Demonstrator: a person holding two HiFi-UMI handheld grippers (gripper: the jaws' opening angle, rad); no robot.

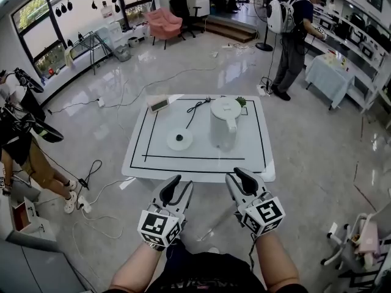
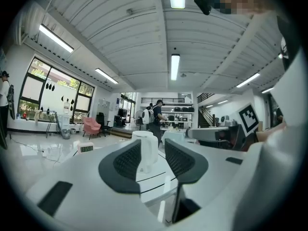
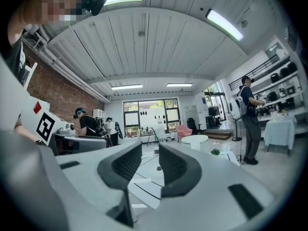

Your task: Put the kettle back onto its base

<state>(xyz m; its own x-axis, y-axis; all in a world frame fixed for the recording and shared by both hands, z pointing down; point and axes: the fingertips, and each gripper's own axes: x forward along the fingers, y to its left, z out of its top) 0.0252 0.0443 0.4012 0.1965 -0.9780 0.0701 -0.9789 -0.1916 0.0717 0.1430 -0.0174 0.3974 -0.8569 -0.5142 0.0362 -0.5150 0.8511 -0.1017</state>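
standing on the white bench [image 1: 247, 157], the kettle [image 1: 223, 124] sits a little right of the middle, closer to the far edge than to the near one, upright, lid on, its handle turned toward the near edge. the base [image 1: 179, 140] lies flat on the bench to the kettle's left, apart from it with bare surface between them; the kettle is not on it. a black cord [image 1: 198, 107] runs from the base toward the far edge. a black outline [image 1: 148, 140] drawn on the bench frames both, leaving a margin to every edge.

at the far left corner stands a small clock [image 1: 159, 104]; near the far right corner lies a small green sprig [image 1: 241, 101]. the near half of the bench is open, and so is the strip along the right edge.

the left tool [image 1: 181, 187] and the right tool [image 1: 239, 179] hover side by side just off the near edge, over the floor, pointing level at the bench. in the left gripper view the left tool [image 2: 153, 158] has its jaws apart with nothing pressed between them; the kettle [image 2: 146, 148] shows far off through the gap. in the right gripper view the right tool [image 3: 150, 165] also stands parted and empty.

loose cables [image 1: 91, 170] trail on the floor off the bench's left edge, beside a person [image 1: 24, 145]; another person [image 1: 293, 35] stands well beyond the far right corner.
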